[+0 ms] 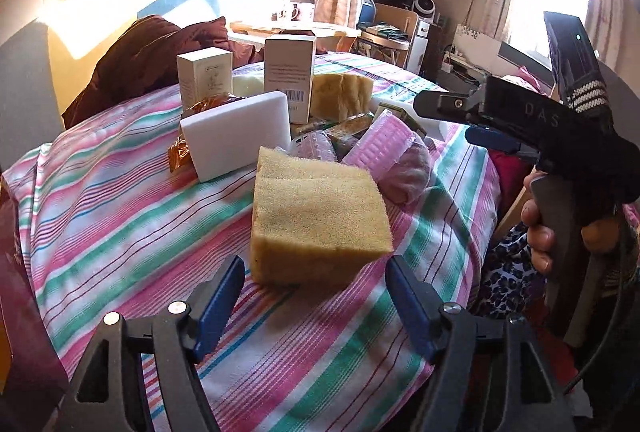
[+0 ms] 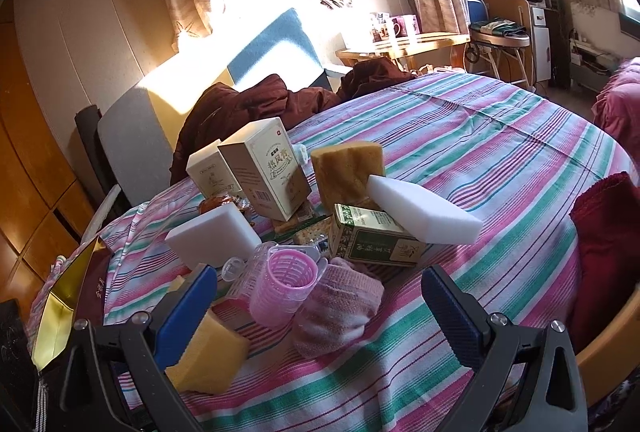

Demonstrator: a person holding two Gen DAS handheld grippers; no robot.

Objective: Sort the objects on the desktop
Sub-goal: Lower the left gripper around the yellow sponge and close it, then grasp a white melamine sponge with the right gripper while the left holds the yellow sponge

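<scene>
A yellow sponge (image 1: 320, 216) lies on the striped tablecloth (image 1: 120, 224), just beyond my left gripper (image 1: 316, 304). That gripper is open and its blue pads (image 1: 218, 304) stand clear of the sponge. Behind it are a white foam block (image 1: 240, 135), two cream boxes (image 1: 290, 71) and a brown sponge (image 1: 340, 95). My right gripper (image 2: 320, 308) is open, with a pink curler (image 2: 284, 284) and a pink cloth (image 2: 336, 308) lying between its fingers, untouched. The yellow sponge (image 2: 208, 352) sits by its left finger. A green box (image 2: 372, 240) and a second foam block (image 2: 424, 211) lie further back.
A maroon jacket (image 2: 256, 99) is heaped on the chair behind the table. A red cloth (image 2: 608, 252) hangs at the table's right edge. A gold-lined bag (image 2: 60, 296) stands at the left edge. A hand (image 1: 540, 228) holds the right gripper's handle.
</scene>
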